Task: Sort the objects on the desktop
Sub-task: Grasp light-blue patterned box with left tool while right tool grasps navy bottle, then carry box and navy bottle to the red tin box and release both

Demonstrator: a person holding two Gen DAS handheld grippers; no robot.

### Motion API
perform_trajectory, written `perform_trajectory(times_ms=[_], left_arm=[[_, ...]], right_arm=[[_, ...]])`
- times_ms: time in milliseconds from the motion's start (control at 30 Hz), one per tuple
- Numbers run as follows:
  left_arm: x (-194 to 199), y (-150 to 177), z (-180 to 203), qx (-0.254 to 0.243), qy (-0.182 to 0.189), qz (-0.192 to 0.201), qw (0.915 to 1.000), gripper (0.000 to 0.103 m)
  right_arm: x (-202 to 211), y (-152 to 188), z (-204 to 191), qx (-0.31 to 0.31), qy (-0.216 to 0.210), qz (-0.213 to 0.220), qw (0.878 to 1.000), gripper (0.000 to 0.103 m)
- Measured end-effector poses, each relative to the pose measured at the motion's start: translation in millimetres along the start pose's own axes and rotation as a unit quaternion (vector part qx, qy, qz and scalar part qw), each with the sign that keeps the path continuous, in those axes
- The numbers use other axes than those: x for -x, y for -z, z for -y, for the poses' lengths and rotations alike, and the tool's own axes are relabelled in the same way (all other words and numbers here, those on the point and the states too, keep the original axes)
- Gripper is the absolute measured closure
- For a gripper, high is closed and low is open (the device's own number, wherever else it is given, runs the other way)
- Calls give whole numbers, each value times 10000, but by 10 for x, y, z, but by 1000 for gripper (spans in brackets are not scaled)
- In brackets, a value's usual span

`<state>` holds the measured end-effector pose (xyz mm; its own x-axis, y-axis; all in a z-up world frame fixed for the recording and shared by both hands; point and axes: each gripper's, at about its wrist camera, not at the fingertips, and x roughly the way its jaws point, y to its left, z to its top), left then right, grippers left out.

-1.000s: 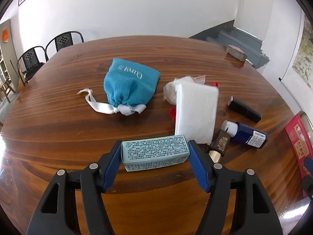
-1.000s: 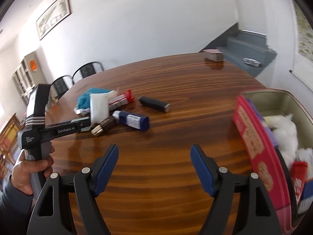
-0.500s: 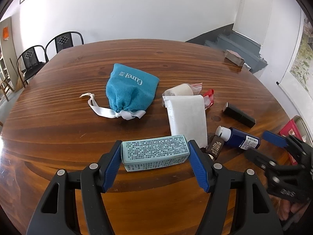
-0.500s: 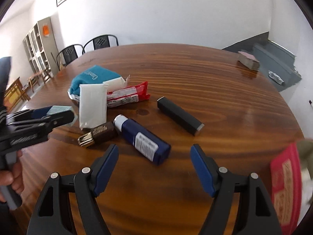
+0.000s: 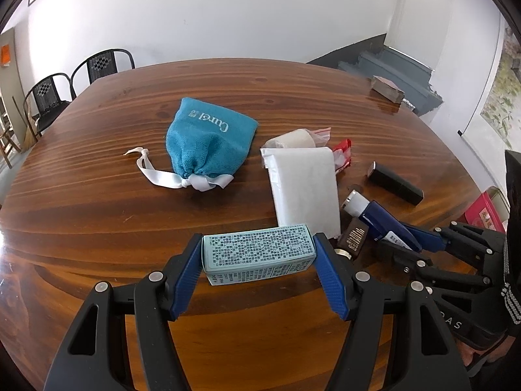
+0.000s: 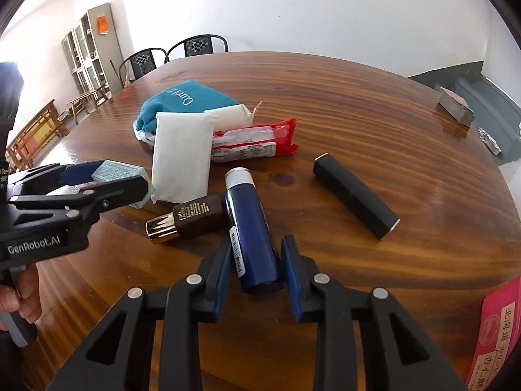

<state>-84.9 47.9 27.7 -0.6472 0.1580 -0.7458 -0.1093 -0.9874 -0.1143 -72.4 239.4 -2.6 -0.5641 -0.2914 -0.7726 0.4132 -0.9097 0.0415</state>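
Observation:
My left gripper point(image 5: 259, 255) is shut on a pale green printed box point(image 5: 259, 254) and holds it above the near table edge; the box also shows in the right wrist view point(image 6: 119, 171). My right gripper point(image 6: 255, 260) has its blue pads on both sides of a dark blue bottle point(image 6: 252, 231) with a white cap lying on the table; the left pad touches it and a small gap shows at the right pad. The same bottle shows in the left wrist view point(image 5: 379, 220).
On the round wooden table point(image 5: 97, 215) lie a teal drawstring pouch point(image 5: 208, 143), a white tissue pack point(image 5: 306, 189), a red-and-clear packet point(image 6: 254, 143), a brown gold-capped bottle point(image 6: 189, 220) and a black tube point(image 6: 355, 195). A pink box point(image 6: 495, 335) sits at the right.
My right gripper moved in over the dark blue bottle and narrowed its jaws around it. My left gripper kept holding the green box and shifted slightly.

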Motion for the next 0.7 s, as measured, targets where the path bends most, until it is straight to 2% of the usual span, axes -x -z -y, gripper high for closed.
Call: perform_trajectory(times_ms=[267, 367, 433, 700], left_arm=[[26, -15, 20, -41, 34, 31, 10000, 34], [52, -11, 20, -35, 35, 55, 10000, 34], [61, -15, 33, -45, 48, 66, 10000, 34], [107, 3, 145, -141, 132, 96, 9998, 34]], right_arm=[[-31, -31, -6, -142, -33, 4, 9999, 70], [-13, -21, -24, -215, -11, -2, 9998, 79], [10, -7, 1, -325, -57, -5, 9995, 79], [373, 155, 236, -901, -157, 248, 9955, 79]])
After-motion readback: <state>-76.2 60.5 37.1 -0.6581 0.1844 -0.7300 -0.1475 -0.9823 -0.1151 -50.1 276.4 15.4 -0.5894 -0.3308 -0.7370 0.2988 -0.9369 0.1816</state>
